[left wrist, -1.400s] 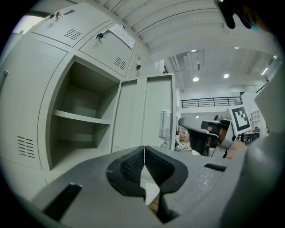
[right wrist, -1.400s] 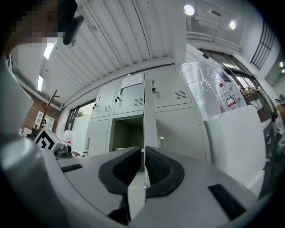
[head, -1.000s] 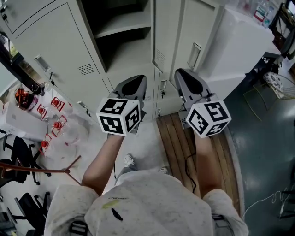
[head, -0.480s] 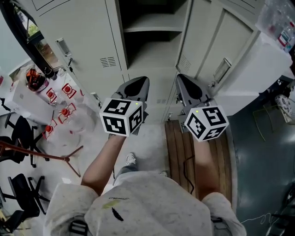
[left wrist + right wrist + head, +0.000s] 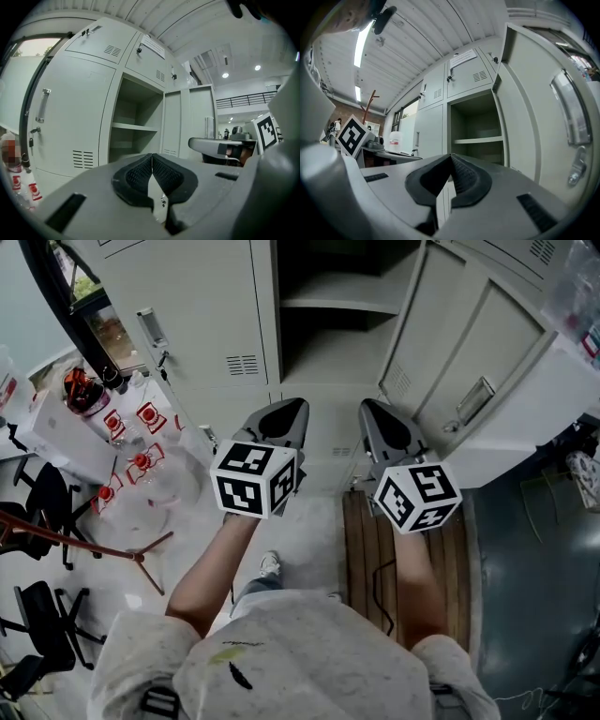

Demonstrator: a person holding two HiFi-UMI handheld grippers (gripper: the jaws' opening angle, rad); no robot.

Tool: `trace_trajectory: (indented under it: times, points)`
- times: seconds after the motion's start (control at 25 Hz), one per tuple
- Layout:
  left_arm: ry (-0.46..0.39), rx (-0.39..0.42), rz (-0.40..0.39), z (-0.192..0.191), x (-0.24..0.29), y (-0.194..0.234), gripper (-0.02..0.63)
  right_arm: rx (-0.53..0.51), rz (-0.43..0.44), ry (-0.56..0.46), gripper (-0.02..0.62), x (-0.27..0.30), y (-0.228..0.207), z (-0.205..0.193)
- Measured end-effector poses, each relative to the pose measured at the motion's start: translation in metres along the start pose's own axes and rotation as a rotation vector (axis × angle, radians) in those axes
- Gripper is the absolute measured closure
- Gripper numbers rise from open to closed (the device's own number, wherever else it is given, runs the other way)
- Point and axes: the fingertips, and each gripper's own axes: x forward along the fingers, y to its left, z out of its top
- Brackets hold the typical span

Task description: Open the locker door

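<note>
Left gripper [image 5: 284, 412]: jaws together, nothing between.
Right gripper [image 5: 374, 412]: jaws together, nothing between.
Both grippers side by side, near locker [image 5: 323, 418], pointing at it, not touching it.
Door [image 5: 450, 343]: swung open to right, far right of right gripper.
Handle [image 5: 475, 401] on door face, apart from right gripper.
Shelf [image 5: 339, 306] visible in open compartment, far centre.
Closed door [image 5: 202, 306] at left, beyond left gripper.

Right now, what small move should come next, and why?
Probably none beyond drawing back: the door already stands wide open, baring the shelf, and the left gripper and right gripper are both shut on nothing, clear of the lockers.
</note>
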Motion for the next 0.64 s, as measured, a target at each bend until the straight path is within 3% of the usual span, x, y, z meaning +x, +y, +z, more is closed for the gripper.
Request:
trace_trajectory:
  times: [0.64]
  points:
    - [0.0, -0.005, 0.0, 0.001, 0.002, 0.018, 0.597, 0.0, 0.008, 0.008, 0.592, 0.018, 0.008, -0.002]
